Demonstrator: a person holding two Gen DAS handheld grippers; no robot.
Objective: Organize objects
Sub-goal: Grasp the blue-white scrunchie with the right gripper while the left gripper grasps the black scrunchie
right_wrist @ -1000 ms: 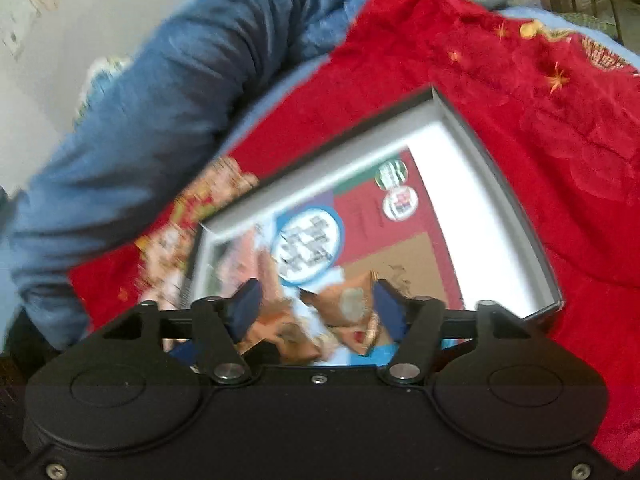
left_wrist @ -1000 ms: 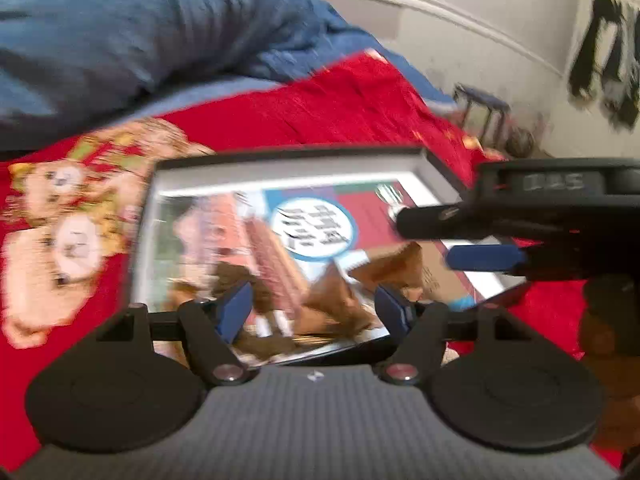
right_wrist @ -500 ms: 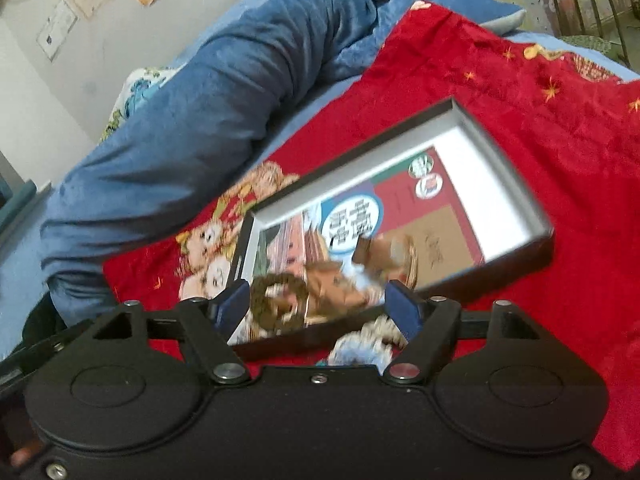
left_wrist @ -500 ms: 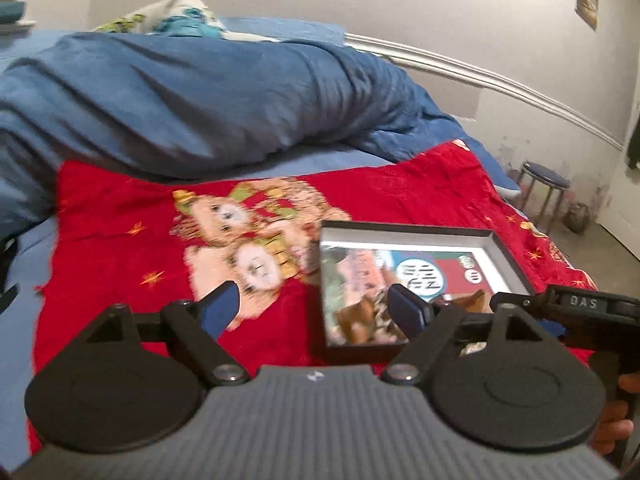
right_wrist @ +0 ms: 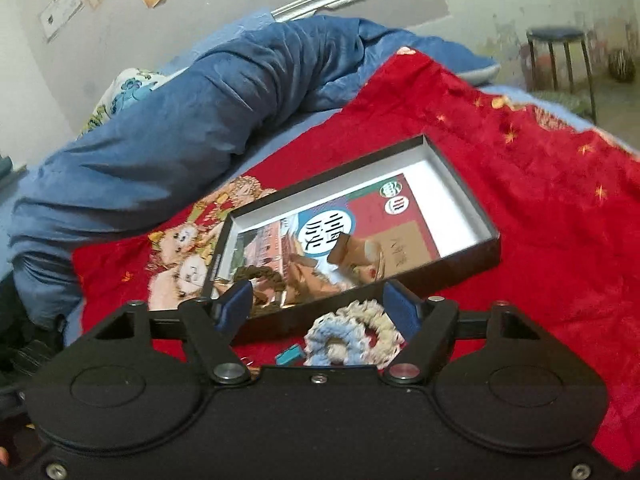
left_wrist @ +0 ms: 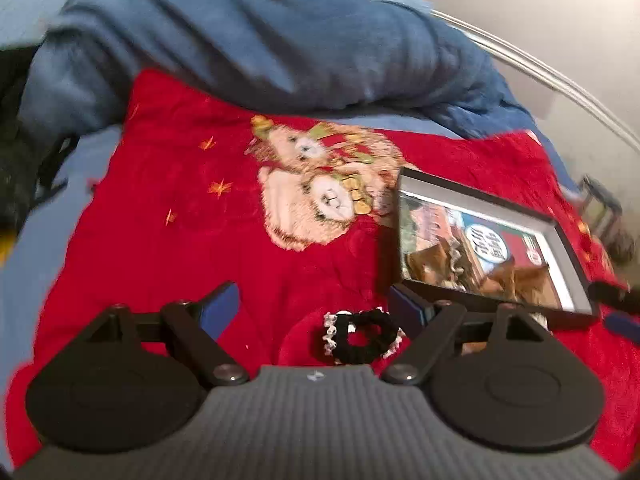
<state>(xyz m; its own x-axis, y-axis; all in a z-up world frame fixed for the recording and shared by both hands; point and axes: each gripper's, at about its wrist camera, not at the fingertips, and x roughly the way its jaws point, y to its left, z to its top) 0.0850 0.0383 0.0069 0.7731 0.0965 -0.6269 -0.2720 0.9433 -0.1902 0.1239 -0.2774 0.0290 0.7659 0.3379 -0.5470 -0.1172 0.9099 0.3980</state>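
A shallow black box [right_wrist: 486, 222] with a printed card and brown hair accessories inside lies on a red blanket [right_wrist: 540, 208]; it also shows in the left wrist view [left_wrist: 576, 264]. My left gripper [left_wrist: 316, 308] is open and empty, just above a black scrunchie with white lace trim [left_wrist: 362, 336] that lies before the box. My right gripper [right_wrist: 324, 304] is open and empty over a blue and cream scrunchie [right_wrist: 352, 332] next to a small teal clip [right_wrist: 289, 354] in front of the box.
A rumpled blue duvet [left_wrist: 248, 36] lies along the far side of the bed. The blanket bears a teddy bear print [left_wrist: 316, 188]. A stool [right_wrist: 560, 56] stands by the wall at the right. A dark bag [left_wrist: 16, 148] sits at the left.
Both grippers have pulled back and risen from the box, empty. The left one has swung left, bringing the black scrunchie into view; the right one now shows the blue and cream scrunchie.
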